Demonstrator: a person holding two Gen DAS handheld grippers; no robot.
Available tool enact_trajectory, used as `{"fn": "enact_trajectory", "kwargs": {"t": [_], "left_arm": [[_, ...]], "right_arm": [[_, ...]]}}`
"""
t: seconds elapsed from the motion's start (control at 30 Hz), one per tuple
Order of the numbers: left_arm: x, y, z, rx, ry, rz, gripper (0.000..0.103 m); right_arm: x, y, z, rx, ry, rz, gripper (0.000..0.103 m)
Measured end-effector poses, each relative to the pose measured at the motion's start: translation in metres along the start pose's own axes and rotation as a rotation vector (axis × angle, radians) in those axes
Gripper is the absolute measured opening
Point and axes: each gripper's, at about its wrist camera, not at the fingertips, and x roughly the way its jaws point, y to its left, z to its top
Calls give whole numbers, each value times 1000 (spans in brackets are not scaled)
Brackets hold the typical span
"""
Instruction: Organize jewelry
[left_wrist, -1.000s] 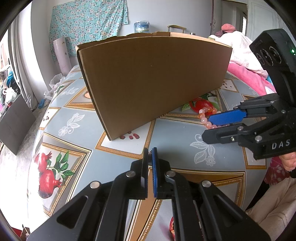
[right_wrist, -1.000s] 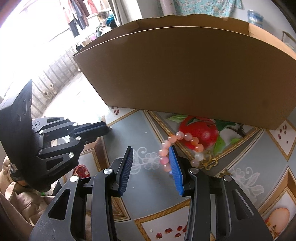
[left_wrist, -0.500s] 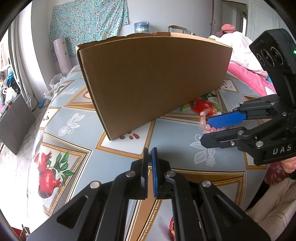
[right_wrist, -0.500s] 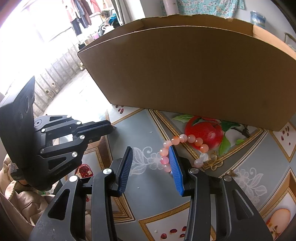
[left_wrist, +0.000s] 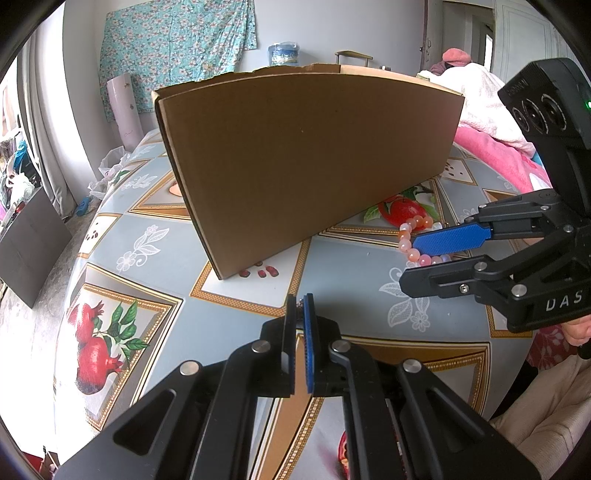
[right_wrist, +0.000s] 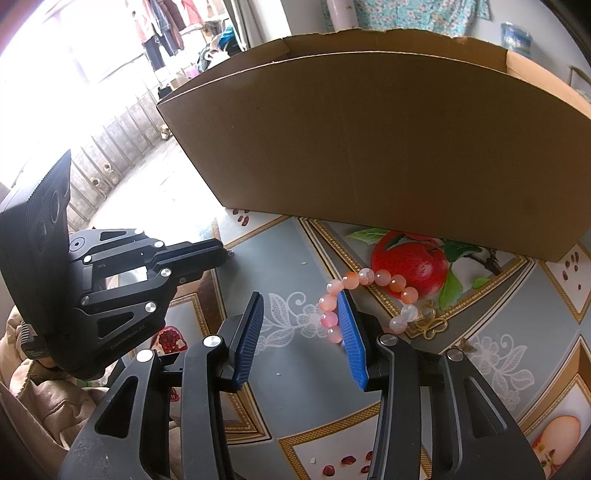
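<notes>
**One box, one bracelet, two claws**

One box (right_wrist: 388, 147) stands on the desk (left_wrist: 155, 295), beyond both claws. The right claw (right_wrist: 303, 328) hovers half open, gripping nothing; the single bead bracelet (right_wrist: 369, 280) lies on the desk at its right finger's tip. The left claw (left_wrist: 300, 314) is closed and empty.

Closed left gripper (left_wrist: 300, 306), cardboard box (left_wrist: 306, 155), beaded bracelet (left_wrist: 410, 236) by right gripper (left_wrist: 428, 254)
</notes>
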Motion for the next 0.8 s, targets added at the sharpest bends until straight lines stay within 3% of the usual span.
{"fn": "enact_trajectory", "kwargs": {"t": [0.17, 0.3, 0.37, 0.57, 0.8], "left_arm": [[0, 0, 0, 0, -1, 0, 3], [0, 0, 0, 0, 0, 0, 3], [0, 0, 0, 1, 0, 1, 3], [0, 0, 0, 0, 0, 1, 3], [0, 0, -1, 0, 0, 1, 3]], "right_arm": [[-1, -1, 0, 1, 1, 5, 42], [-5, -2, 2, 44, -22, 94, 44], [-13, -5, 4, 51, -52, 95, 44], [-43, -49, 4, 176, -146, 22, 44], [-48, -83, -9, 274, -142, -76, 44]]}}
